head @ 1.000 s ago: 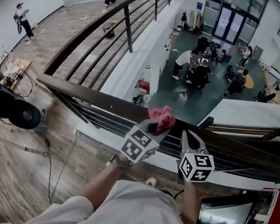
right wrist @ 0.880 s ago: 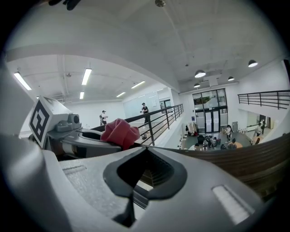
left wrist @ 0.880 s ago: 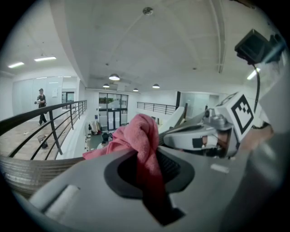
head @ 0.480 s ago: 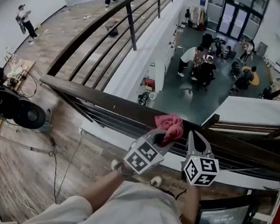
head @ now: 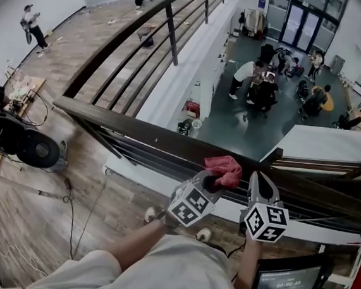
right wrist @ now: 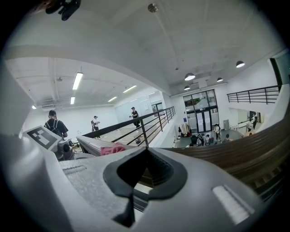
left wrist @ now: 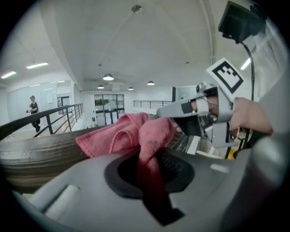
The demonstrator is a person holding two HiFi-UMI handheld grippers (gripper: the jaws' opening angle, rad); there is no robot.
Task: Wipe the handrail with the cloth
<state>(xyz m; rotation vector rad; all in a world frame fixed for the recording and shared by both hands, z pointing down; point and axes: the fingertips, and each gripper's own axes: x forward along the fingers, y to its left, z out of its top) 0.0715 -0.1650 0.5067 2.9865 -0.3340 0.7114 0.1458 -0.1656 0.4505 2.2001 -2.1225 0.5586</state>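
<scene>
A pink cloth [head: 224,170] lies bunched on top of the dark wooden handrail [head: 125,126], which crosses the head view from left to right. My left gripper [head: 210,183] is shut on the cloth; in the left gripper view the cloth [left wrist: 131,136] fills the jaws and drapes onto the handrail [left wrist: 41,152]. My right gripper [head: 257,183] sits just right of the cloth, over the rail, jaws shut with nothing between them. The right gripper view shows the cloth [right wrist: 112,148] to its left and the handrail [right wrist: 235,156] running off to the right.
Beyond the rail is an open drop to a lower floor with several people around a table [head: 258,91]. A second railing [head: 169,28] runs away at the upper left. A black fan [head: 34,147] and cables lie on the wood floor at left. A monitor [head: 282,281] is at lower right.
Both grippers and the cloth have slid to the right along the handrail. The left gripper stays shut on the cloth throughout.
</scene>
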